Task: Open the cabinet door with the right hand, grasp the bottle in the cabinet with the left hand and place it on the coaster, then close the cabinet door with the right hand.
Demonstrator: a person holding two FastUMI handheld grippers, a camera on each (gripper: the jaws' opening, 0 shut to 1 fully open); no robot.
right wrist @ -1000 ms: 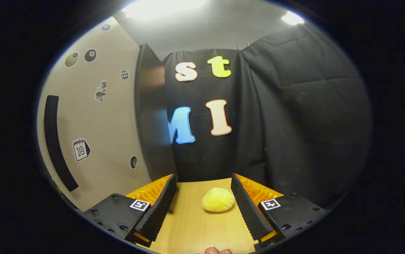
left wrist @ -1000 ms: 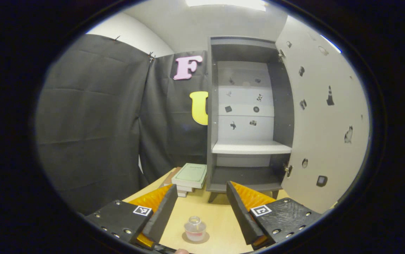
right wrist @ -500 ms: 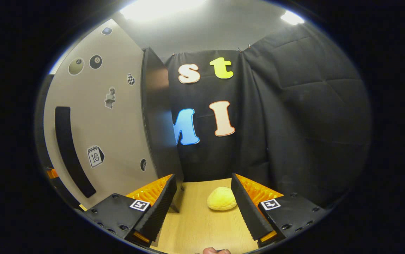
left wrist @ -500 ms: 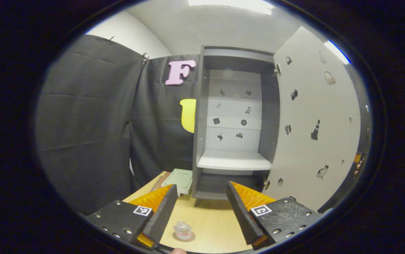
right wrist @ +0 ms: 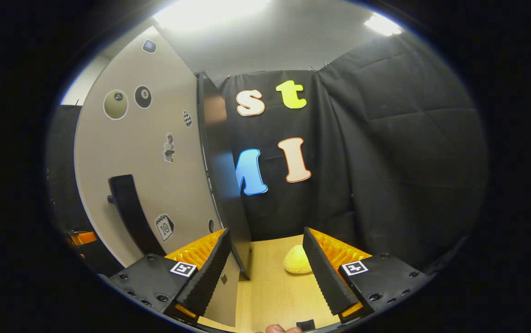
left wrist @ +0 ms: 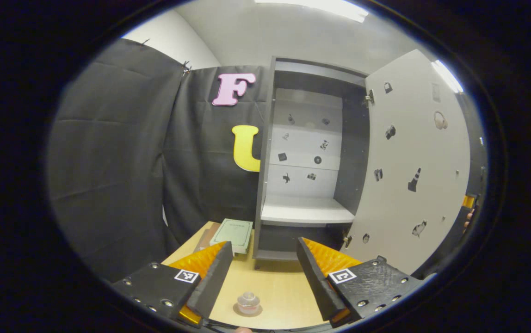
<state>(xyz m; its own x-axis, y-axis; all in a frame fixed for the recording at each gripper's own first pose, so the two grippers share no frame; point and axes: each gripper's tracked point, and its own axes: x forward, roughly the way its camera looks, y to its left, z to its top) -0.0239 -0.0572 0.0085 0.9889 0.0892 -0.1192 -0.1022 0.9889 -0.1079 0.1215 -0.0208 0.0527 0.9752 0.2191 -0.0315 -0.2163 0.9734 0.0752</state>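
cabinet door (left wrist: 413, 175) edge cropped, stickers (left wrist: 414, 179) tiny

Cabinets: one, the cabinet (left wrist: 309, 152), standing open.
Cabinet doors: one, the cabinet door (left wrist: 413, 171), with one dark handle (right wrist: 129, 210) on its outer face.
Shelves inside: one pale shelf (left wrist: 306, 213), with a lower compartment beneath it.
Bottles: one, the bottle (left wrist: 248, 303), small and clear.
Coasters: one, the coaster (left wrist: 239, 311), under the bottle.
Books: one green book (left wrist: 233, 230), lying on a stack beside the cabinet.
Yellow lumpy objects: one yellow object (right wrist: 296, 260) on the table.
Tables: one wooden table (left wrist: 274, 286).
Grippers: two, the left gripper (left wrist: 261, 273) and the right gripper (right wrist: 265, 273).
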